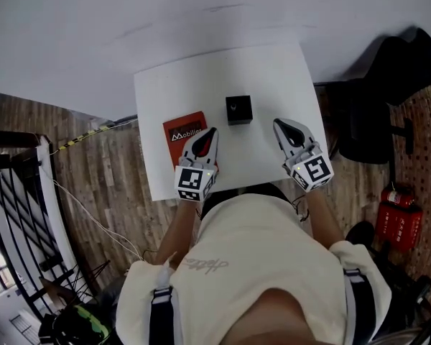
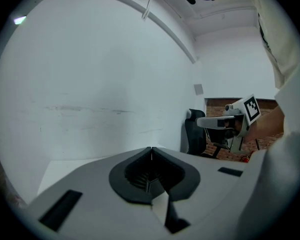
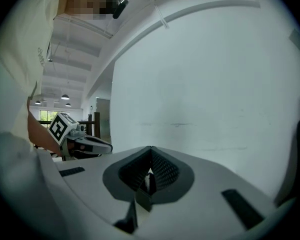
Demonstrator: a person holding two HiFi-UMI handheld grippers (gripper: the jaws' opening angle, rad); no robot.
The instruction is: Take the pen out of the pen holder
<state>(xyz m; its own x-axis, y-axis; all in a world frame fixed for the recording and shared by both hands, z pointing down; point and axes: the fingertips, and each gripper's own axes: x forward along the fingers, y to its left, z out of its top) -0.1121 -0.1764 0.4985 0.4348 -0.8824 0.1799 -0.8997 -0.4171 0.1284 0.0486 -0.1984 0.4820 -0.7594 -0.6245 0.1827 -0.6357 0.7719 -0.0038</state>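
Presently: white tabletop (image 1: 273,70); red book (image 1: 181,131) lies at its left. Left gripper (image 1: 210,132) and right gripper (image 1: 279,124) hover near the edge, jaws pressed together, empty, seemingly staged either side for reaching. Black pen holder (image 1: 238,110) stands between and just beyond them; the pen is too small to discern.

white, square worktop (image 1: 273,77), far edge close against a white wall (image 1: 129,13), with a wood-plank floor (image 1: 108,178) below at the left. carries a small black cube holder (image 1: 238,110), upright, about midway across and nearer the front than the back. shows a pale speck on the holder's top, too small to tell what. carries also a red-orange booklet (image 1: 181,129), lying flat to the left of the holder, near it but not touching, close to the left edge, with white lettering on a dark band.
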